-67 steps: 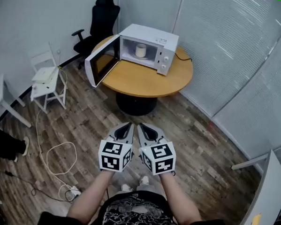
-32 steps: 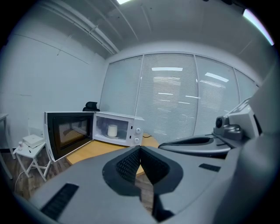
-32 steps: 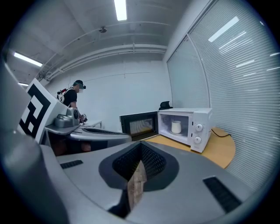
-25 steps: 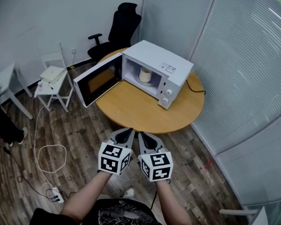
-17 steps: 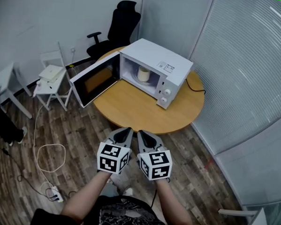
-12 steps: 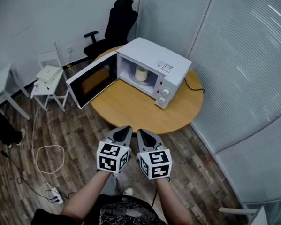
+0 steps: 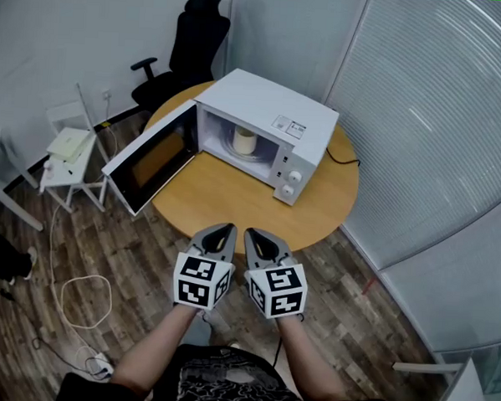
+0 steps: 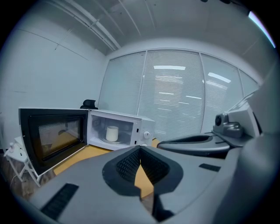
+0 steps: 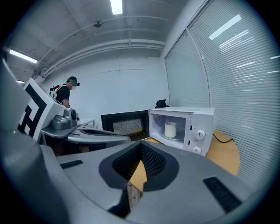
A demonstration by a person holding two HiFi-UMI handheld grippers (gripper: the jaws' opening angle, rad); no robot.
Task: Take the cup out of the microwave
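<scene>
Left gripper and right gripper are being held side by side low in the head view, tips pointing toward the desk. Left fingers are being kept fully closed with nothing between them. Right fingers are likewise being kept closed and empty.

Cup is being left upright on the turntable inside the microwave, well apart from both grippers. Door is being left swung wide open to the left, overhanging the desk edge.

Diff vs. the earliest frame:
- Desk and microwave are being seen nearer and larger.
- A wide strip of wood floor was showing between tips and desk then. Now the tips are being seen over the desk's near edge.

Diff vs. one second ago:
- The gap is only being closed slightly. The tips were at the desk edge then and are now being overlapped with the desk top.
- Office chair and white chair are being pushed further left in the frame.
- Floor cable is being shown lower in the frame.

No change is being seen in these:
- Fingers closed on both sides.
- Grippers still paired together.
- Cup on the turntable.
- Door open.

In the right gripper view a person is being seen standing in the background, behind the left gripper.
</scene>
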